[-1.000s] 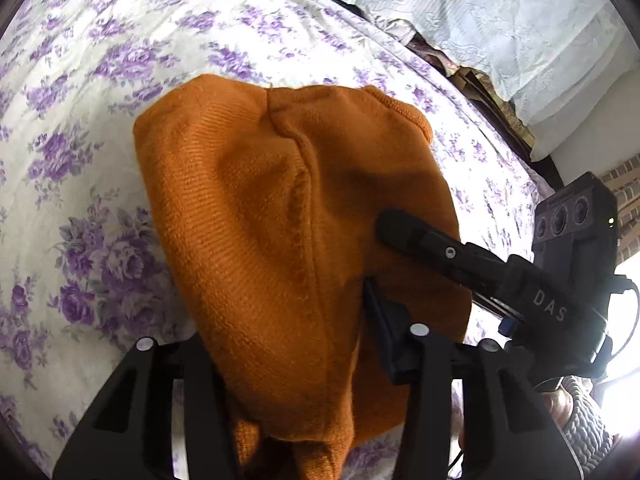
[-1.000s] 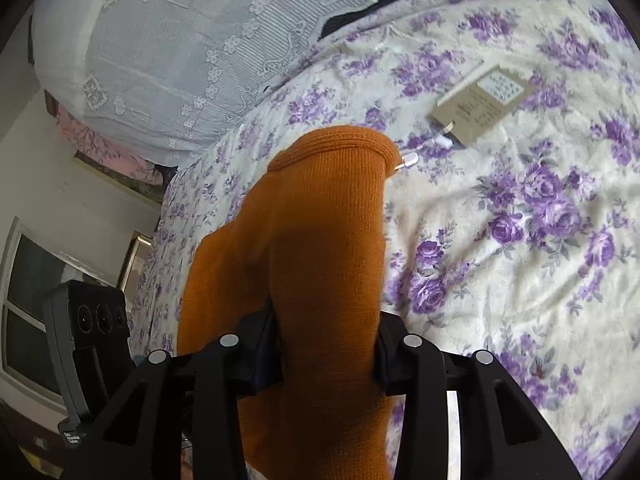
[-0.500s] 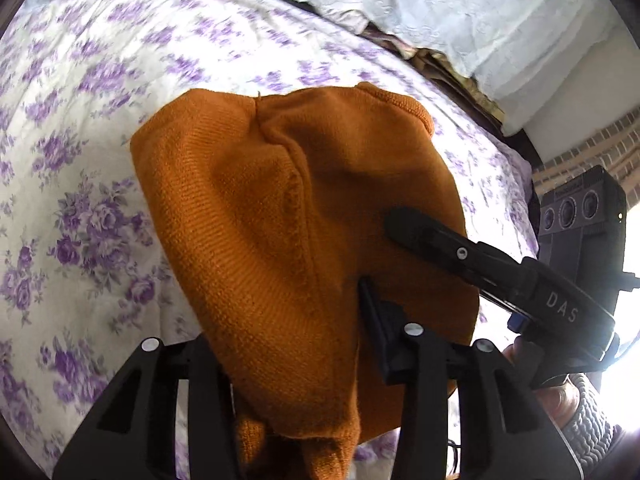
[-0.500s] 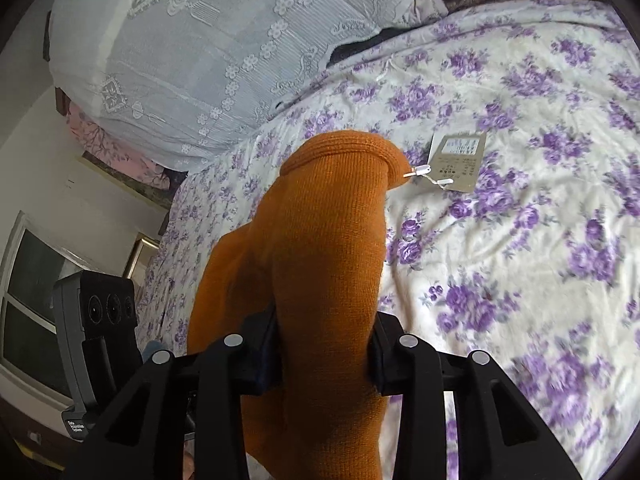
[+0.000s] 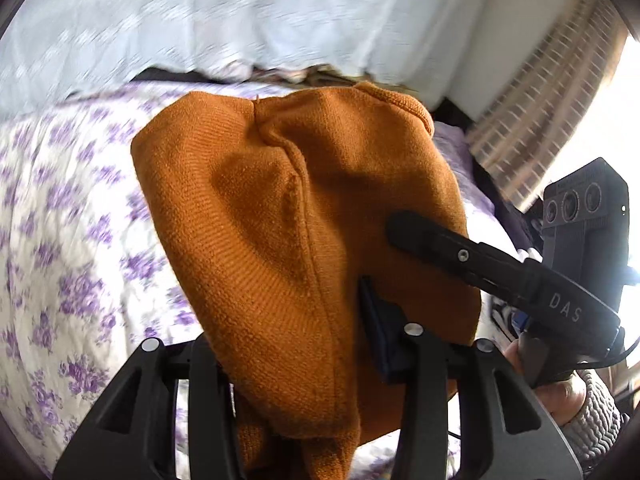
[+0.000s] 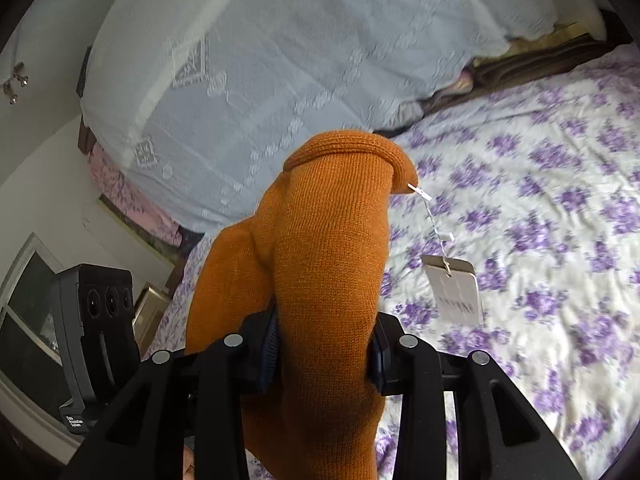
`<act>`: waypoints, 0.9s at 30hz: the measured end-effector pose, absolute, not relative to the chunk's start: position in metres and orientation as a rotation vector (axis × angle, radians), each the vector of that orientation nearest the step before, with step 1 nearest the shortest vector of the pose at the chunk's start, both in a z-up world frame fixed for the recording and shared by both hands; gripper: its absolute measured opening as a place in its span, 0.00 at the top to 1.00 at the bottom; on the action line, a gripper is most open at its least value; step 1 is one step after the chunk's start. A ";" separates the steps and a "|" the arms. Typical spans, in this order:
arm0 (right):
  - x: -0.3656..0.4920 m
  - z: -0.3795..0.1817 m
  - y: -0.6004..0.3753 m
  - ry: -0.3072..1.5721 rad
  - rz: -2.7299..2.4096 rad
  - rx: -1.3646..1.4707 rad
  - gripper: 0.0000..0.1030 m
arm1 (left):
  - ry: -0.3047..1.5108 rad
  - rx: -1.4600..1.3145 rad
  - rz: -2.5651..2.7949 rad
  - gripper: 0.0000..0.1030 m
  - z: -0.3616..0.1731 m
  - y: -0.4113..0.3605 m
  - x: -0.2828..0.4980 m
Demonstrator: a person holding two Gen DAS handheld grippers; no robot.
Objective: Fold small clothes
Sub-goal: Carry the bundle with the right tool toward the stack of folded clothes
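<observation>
An orange knit beanie (image 5: 280,216) hangs in the air above the flowered bed sheet (image 5: 60,240), held by both grippers. My left gripper (image 5: 296,356) is shut on its lower edge. My right gripper (image 6: 324,344) is shut on another part of the beanie (image 6: 332,248), and one of its fingers (image 5: 432,240) shows pressed on the knit in the left wrist view. A paper price tag (image 6: 452,288) dangles on a string from the beanie's rim. The left gripper's body (image 6: 96,328) shows at the lower left of the right wrist view.
White lace fabric (image 6: 300,60) is piled at the head of the bed. The purple flowered sheet (image 6: 540,220) spreads to the right. A window with a brick wall (image 5: 552,100) lies to the right in the left wrist view.
Both grippers have lifted the beanie up off the sheet. The views have tilted up toward the lace fabric. The price tag left the sheet and now hangs free.
</observation>
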State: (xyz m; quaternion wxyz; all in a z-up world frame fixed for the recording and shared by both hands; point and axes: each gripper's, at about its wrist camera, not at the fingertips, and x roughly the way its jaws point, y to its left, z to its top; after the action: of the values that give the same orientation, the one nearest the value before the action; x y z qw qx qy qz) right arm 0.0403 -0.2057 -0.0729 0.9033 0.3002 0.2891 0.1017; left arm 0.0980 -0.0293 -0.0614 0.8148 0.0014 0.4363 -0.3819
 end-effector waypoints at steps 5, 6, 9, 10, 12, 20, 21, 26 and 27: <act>-0.020 -0.052 -0.227 0.507 0.114 0.640 0.64 | 0.882 0.073 -0.924 0.61 -0.039 -0.062 0.063; -0.034 -0.049 -0.232 0.488 0.091 0.644 0.64 | 0.872 0.089 -0.952 0.61 -0.035 -0.071 0.055; -0.068 -0.042 -0.244 0.445 0.032 0.657 0.64 | 0.854 0.127 -1.022 0.61 -0.026 -0.092 0.033; -0.082 -0.040 -0.249 0.428 0.009 0.661 0.64 | 0.847 0.139 -1.040 0.61 -0.023 -0.099 0.027; -0.102 -0.037 -0.258 0.404 -0.023 0.667 0.64 | 0.827 0.172 -1.083 0.61 -0.017 -0.115 0.010; -0.176 -0.029 -0.309 0.304 -0.160 0.703 0.64 | 0.788 0.255 -1.229 0.61 -0.002 -0.177 -0.043; -0.183 -0.029 -0.314 0.290 -0.174 0.710 0.64 | 0.782 0.268 -1.251 0.61 0.001 -0.187 -0.051; -0.230 -0.027 -0.340 0.232 -0.256 0.734 0.64 | 0.758 0.323 -1.344 0.61 0.009 -0.229 -0.086; -0.240 -0.027 -0.346 0.221 -0.275 0.740 0.64 | 0.755 0.331 -1.358 0.61 0.011 -0.238 -0.092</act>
State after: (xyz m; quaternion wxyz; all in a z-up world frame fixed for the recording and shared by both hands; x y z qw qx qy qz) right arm -0.2405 -0.3461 -0.0268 0.9171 0.3599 0.1074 -0.1336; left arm -0.0921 -0.2379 0.0106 0.7007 0.1488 0.3390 -0.6100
